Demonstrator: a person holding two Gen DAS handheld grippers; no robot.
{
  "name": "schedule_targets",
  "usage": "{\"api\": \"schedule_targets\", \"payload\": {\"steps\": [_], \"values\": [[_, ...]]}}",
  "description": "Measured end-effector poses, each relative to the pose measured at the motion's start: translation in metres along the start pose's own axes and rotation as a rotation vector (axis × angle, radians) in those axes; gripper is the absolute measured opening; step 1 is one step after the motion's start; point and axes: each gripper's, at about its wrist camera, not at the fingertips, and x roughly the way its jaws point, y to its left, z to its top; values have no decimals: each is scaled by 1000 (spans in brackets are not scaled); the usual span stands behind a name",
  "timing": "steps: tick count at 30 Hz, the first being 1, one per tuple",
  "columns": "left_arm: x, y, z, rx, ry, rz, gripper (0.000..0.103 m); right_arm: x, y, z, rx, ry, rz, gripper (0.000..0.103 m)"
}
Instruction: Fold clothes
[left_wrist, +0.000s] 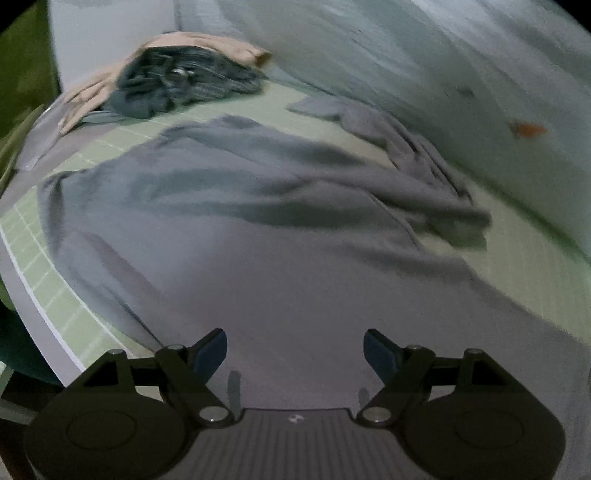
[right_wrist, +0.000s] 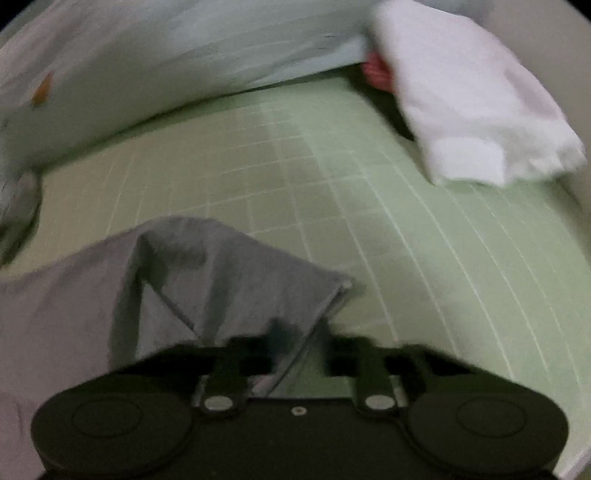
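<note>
A grey garment (left_wrist: 258, 221) lies spread and rumpled over the green checked sheet (left_wrist: 48, 258), one sleeve bunched at the right. My left gripper (left_wrist: 294, 343) hovers over its near part, open, with only flat cloth showing between the blue pads. In the right wrist view a corner of the same grey garment (right_wrist: 221, 266) is lifted into a peak above the sheet (right_wrist: 332, 184). My right gripper (right_wrist: 295, 341) is shut on that cloth at its hem. The picture there is blurred.
A pile of dark denim on beige clothes (left_wrist: 184, 81) sits at the far left. A pale blue quilt (left_wrist: 406, 55) runs along the back. A folded white garment (right_wrist: 472, 110) lies at the far right, with something red (right_wrist: 375, 70) beside it.
</note>
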Motion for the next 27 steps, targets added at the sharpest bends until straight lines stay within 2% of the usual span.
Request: {"api": "schedule_targets", "payload": {"steps": [2,5,9,11,13,15,19,22,25,27], "values": [[-1,-14,-3,37,-2,-4,82,2,-1,9,-42,-6,14,3],[2,-31,-7,78,-3,-5,84,4,-10,32,-88,-82,-43,2],[10,-47,-11,107,30,-7,84,-6,-37,76,-23,-221,-162,3],[9,-54,-15,127,33,-8,84,-12,-50,86,12,-233,-195,10],[8,-58,-20,135,37,-9,84,-18,-60,83,51,-218,-183,34],[7,-61,-24,138,42,-9,85,-23,-66,66,80,-180,-149,42],[3,-62,-32,136,48,-11,86,-23,-71,19,126,-52,-121,64],[1,-62,-36,132,54,-8,86,-23,-73,-9,156,-4,-142,73],[-4,-65,-37,145,49,-7,86,-23,-74,-24,164,20,-125,73],[-7,-67,-37,156,42,-8,87,-23,-72,-27,124,16,-145,72]]}}
